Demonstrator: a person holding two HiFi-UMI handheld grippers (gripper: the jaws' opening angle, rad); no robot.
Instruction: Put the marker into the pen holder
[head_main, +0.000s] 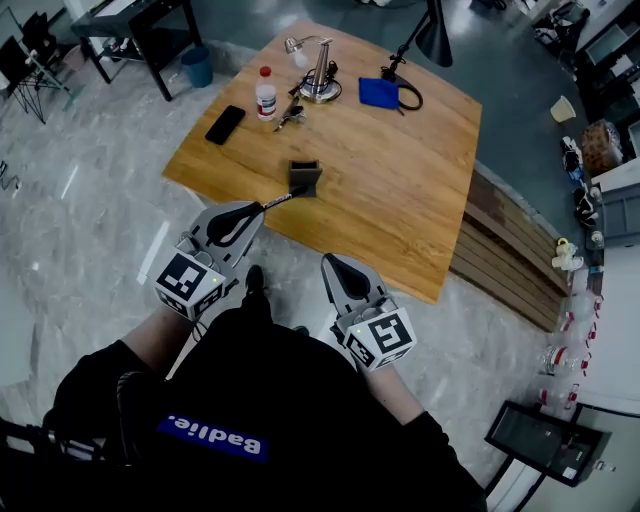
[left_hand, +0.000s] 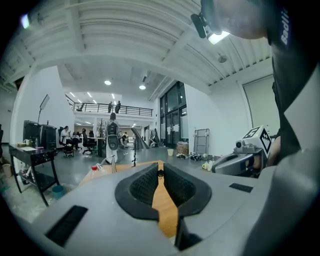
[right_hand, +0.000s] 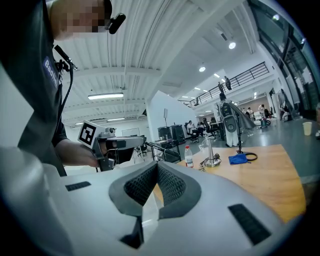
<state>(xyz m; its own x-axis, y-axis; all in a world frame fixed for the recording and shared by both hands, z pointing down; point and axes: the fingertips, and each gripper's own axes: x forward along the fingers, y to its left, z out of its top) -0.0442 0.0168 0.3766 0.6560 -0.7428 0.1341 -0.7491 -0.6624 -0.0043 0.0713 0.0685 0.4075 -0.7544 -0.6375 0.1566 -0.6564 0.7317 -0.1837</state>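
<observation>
A dark square pen holder (head_main: 305, 176) stands on the wooden table (head_main: 400, 190) near its front edge. My left gripper (head_main: 258, 208) is shut on a black marker (head_main: 281, 198), which points forward so that its far end reaches the holder's near side. In the left gripper view the marker (left_hand: 160, 173) shows only as a small dark end between the shut jaws of the left gripper (left_hand: 160, 169). My right gripper (head_main: 328, 262) hangs shut and empty below the table's edge. The right gripper view looks past the right gripper (right_hand: 156, 165) to the left gripper (right_hand: 116, 146) and the marker (right_hand: 162, 151).
Further back on the table are a black phone (head_main: 225, 124), a small bottle (head_main: 265, 94), keys (head_main: 291, 117), a metal stand (head_main: 320, 80), a blue cloth (head_main: 379, 92) and a black lamp (head_main: 432, 35). Wooden planks (head_main: 505, 250) lie to the table's right.
</observation>
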